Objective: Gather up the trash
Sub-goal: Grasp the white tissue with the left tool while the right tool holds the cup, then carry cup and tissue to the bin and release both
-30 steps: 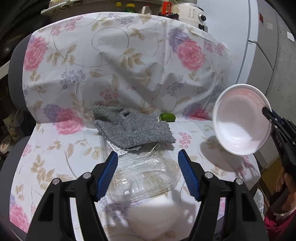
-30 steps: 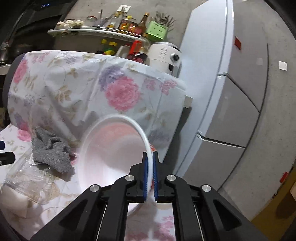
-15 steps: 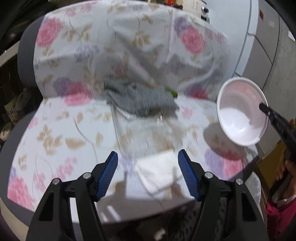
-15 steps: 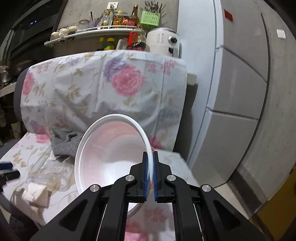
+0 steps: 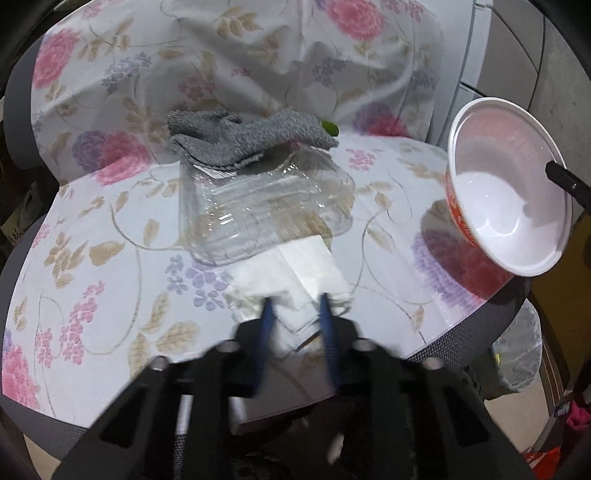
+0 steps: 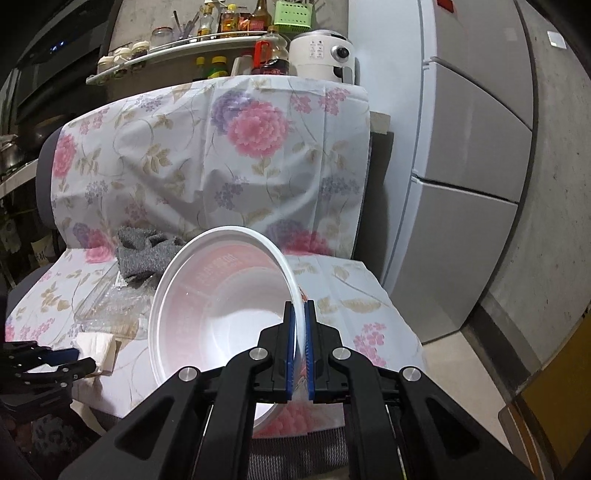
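A white folded tissue [image 5: 295, 280] lies near the front edge of a chair seat covered in floral cloth [image 5: 92, 258]. My left gripper [image 5: 295, 314] points down at it, and its blurred blue jaws are closing with the tissue's near edge between them. Just behind the tissue sits a crumpled clear plastic container [image 5: 266, 206]. My right gripper [image 6: 299, 314] is shut on the rim of a white disposable bowl [image 6: 221, 295] with a red outside. It holds the bowl tilted above the seat's right side. The bowl [image 5: 509, 192] also shows in the left wrist view.
A grey cloth [image 5: 243, 136] lies at the back of the seat with a small green object [image 5: 330, 128] beside it. A bin lined with a clear bag [image 5: 517, 354] stands low to the seat's right. A grey fridge [image 6: 461, 147] is on the right, and a shelf of bottles [image 6: 229, 26] stands behind the chair.
My left gripper sank toward the seat's front edge and its wide-open jaws came together around the white tissue. The right gripper shifted with the bowl, which it kept holding.
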A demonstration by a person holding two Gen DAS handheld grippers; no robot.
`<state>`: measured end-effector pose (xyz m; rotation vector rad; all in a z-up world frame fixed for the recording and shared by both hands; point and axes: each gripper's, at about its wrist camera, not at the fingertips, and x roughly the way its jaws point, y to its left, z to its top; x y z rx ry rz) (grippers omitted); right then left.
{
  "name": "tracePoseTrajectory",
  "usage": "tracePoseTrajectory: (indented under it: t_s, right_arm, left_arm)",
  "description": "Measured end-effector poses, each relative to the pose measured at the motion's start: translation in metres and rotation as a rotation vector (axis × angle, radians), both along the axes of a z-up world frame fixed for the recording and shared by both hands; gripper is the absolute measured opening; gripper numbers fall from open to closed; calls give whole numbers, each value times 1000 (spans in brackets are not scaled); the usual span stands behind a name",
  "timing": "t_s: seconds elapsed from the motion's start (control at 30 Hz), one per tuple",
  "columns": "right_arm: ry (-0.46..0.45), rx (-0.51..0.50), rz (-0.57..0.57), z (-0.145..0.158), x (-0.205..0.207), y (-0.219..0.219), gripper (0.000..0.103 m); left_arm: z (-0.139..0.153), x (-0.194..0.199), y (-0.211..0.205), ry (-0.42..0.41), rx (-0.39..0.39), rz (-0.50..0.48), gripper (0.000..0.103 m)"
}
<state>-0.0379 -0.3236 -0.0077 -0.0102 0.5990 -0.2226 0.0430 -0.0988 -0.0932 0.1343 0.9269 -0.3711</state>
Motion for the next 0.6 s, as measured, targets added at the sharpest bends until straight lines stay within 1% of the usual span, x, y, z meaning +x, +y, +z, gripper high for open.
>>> tracePoseTrajectory:
  t_s: [0.03,0.17,0.33,0.47,0.6]
  right_arm:
    - [4,3,-2,-1,-1,-1,5]
    - [20,24,-9,-4,-3,-5,5]
    - [48,65,-27,-9,-4,-12,5]
    - [59,82,-47,-10,-8,-17,5]
    - [63,88,-67,-10,-18,-27,6]
  left_arm:
    - [0,-1,0,-8,2,-5,3]
    - [8,-3,2,-15,-39,-18,2]
    - [32,-19,-1,-70,-103,-40,2]
    - [49,-26,-12,-120,-147,-63,2]
    - [53,-30,-34,-130,-180,-112,2]
